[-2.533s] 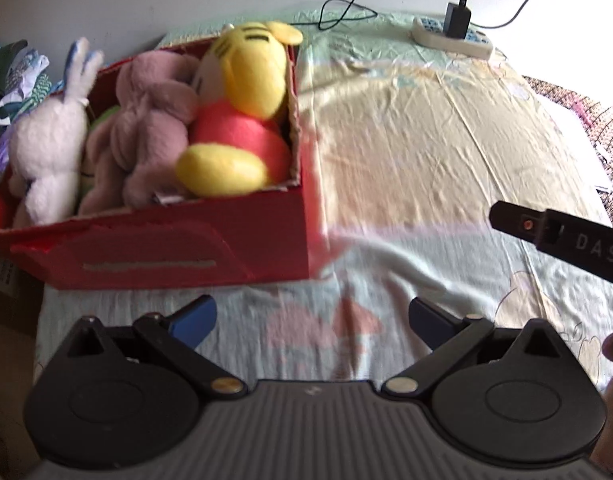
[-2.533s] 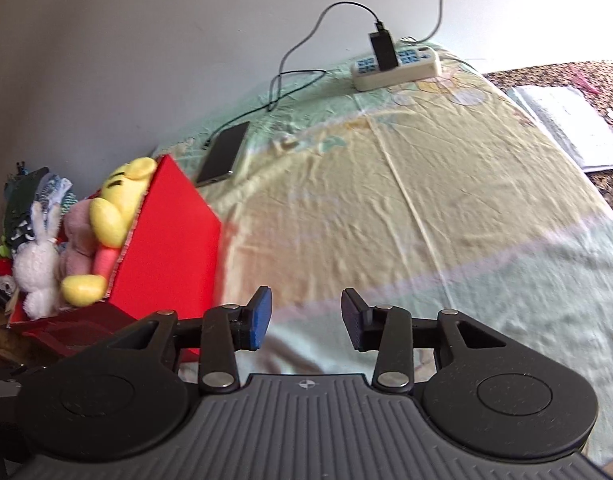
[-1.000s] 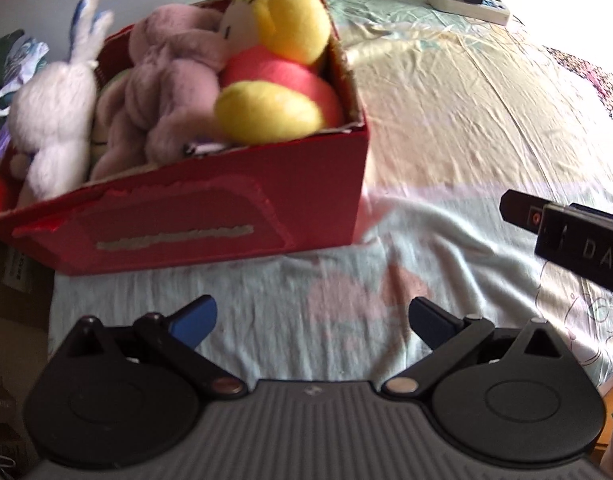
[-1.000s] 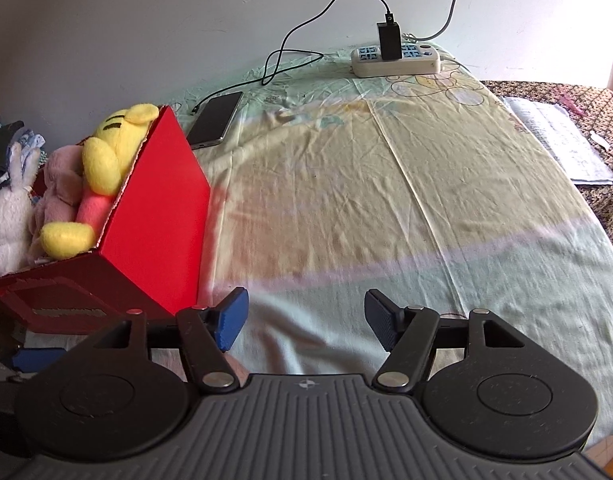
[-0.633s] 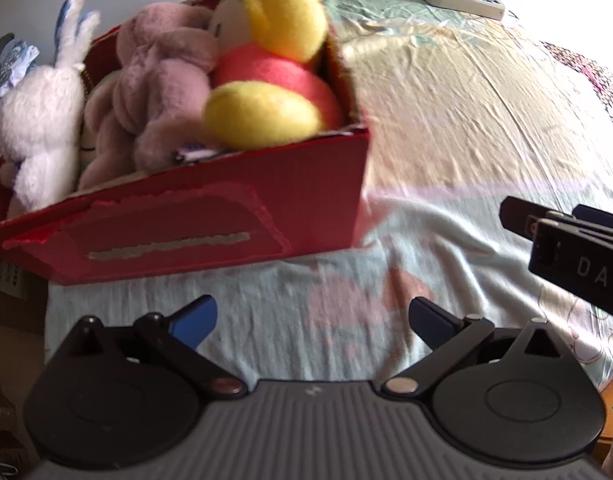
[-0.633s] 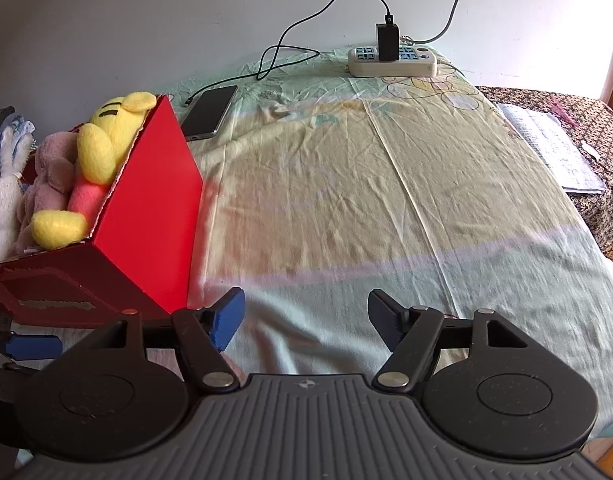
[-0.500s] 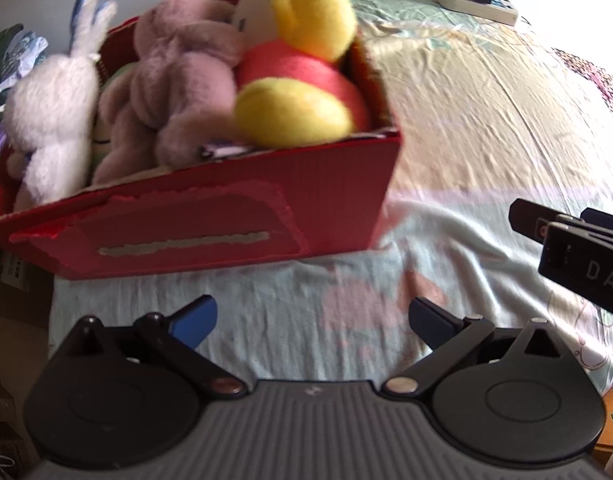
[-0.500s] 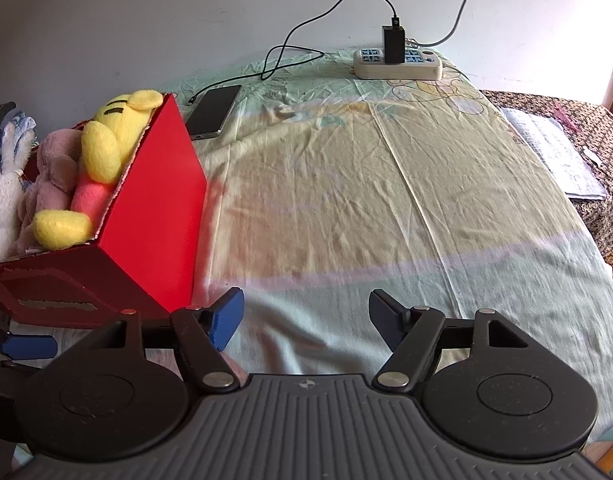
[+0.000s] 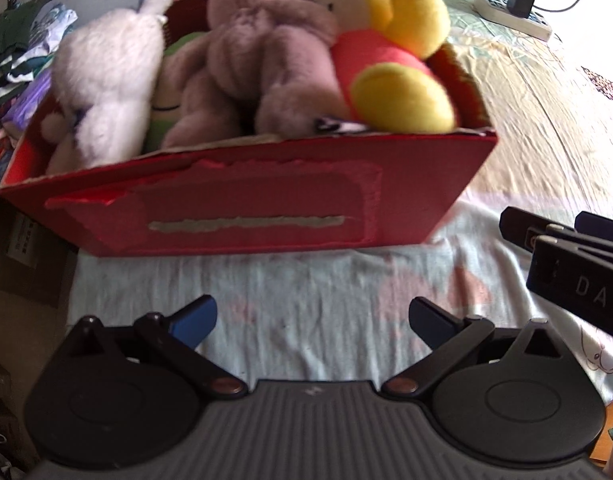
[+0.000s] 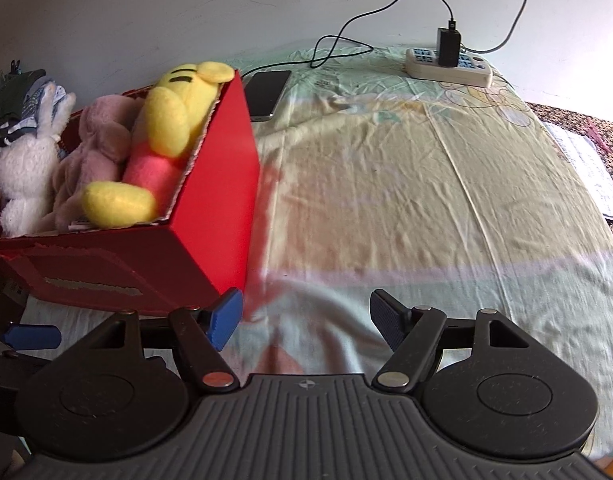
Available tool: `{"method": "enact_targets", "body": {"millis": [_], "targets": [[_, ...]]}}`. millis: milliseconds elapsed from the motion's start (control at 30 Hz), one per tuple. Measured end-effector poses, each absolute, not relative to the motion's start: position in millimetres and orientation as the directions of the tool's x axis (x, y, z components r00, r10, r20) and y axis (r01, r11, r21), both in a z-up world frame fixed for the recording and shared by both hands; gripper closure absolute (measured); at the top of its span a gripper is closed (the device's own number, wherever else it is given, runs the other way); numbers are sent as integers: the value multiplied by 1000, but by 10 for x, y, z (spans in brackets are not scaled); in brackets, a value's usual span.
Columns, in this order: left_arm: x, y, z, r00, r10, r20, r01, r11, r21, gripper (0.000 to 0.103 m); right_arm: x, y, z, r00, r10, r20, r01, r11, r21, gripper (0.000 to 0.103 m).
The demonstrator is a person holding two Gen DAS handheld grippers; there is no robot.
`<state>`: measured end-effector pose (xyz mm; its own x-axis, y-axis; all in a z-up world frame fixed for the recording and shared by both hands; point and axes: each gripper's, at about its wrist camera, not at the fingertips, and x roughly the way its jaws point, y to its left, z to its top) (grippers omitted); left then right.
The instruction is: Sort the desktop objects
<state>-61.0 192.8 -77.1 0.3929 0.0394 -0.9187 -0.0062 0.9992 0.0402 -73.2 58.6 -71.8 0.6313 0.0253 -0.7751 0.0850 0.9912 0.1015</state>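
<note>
Left gripper [image 9: 312, 320]: jaws spread wide with nothing between them, held above the pale sheet just in front of the red box's long side.
Right gripper [image 10: 304, 320]: jaws wide apart and empty, over the sheet by the near right corner of the box; its black body also juts in at the right edge of the left wrist view.
Red cardboard box [image 9: 266, 200]: stands on the left part of the bed, open at the top, with a torn patch and a strip of exposed grey card along its front wall.
Yellow plush toy [image 9: 390, 40]: lies in the right end of the box, red middle, one yellow foot resting at the front rim, head against the far right corner.
Pinkish-mauve plush toy [image 9: 262, 60]: in the middle of the box, pressed against the yellow one.
White plush rabbit [image 9: 110, 76]: at the left end of the box, ears rising above the rim.
Green plush [image 9: 166, 96]: only a small part shows between the rabbit and the mauve toy.
Bed sheet [image 10: 406, 184]: wrinkled, yellow and pale green, bare across its middle.
Smartphone [image 10: 268, 94]: lies flat on the sheet just behind the box, screen dark.
Power strip [image 10: 446, 68]: at the far edge of the bed, a black charger plugged in, cables trailing along the wall.
Papers [image 10: 586, 168]: beyond the bed's right edge.
</note>
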Motion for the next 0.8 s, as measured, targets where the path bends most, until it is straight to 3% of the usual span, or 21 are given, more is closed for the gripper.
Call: {"method": "enact_targets", "body": {"millis": [800], "targets": [[-724, 2567, -231, 496, 66, -866, 10, 997, 81, 1, -854, 1284, -211, 696, 110, -710, -13, 990, 140, 25]]}}
